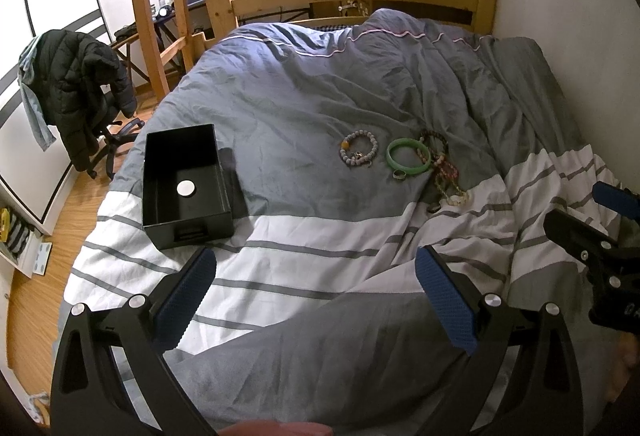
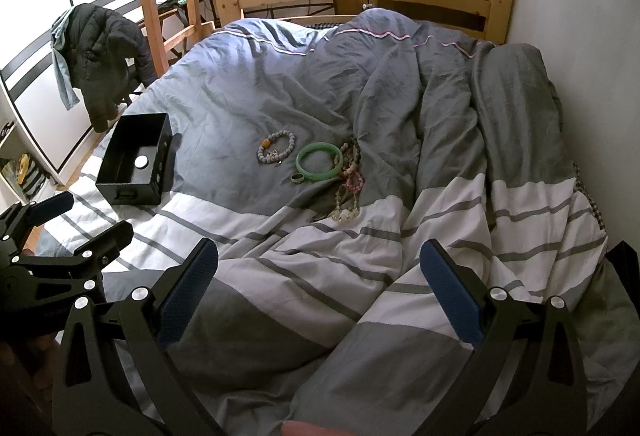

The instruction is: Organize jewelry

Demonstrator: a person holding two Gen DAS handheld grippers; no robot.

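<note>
Jewelry lies in a loose cluster on the grey part of the duvet (image 1: 280, 108), and I see it at about 12 o'clock from my right gripper (image 2: 318, 284) and nearer 1 o'clock from my left gripper (image 1: 316, 290). Both claws are spread wide with nothing between the blue pads (image 1: 188, 300), held low over the striped white band of the bedding, well short of the pieces. A grey beaded bracelet (image 1: 359, 149) with one amber bead sits alone at the 9 o'clock side of the cluster. Beside it, toward 3 o'clock, is the green bangle (image 1: 409, 157), with a small ring (image 1: 399, 175) touching its near edge at about 7 o'clock. Just past the bangle at 3 o'clock, several beaded strands (image 1: 444, 172) lie tangled in a fold; I cannot tell how many there are. The black box (image 1: 185, 185) stands open at 10 o'clock from my left claw, well apart from the jewelry, with a white disc (image 1: 187, 189) on its floor. In the right wrist view the left claw shows at 9 o'clock, near the box.
</note>
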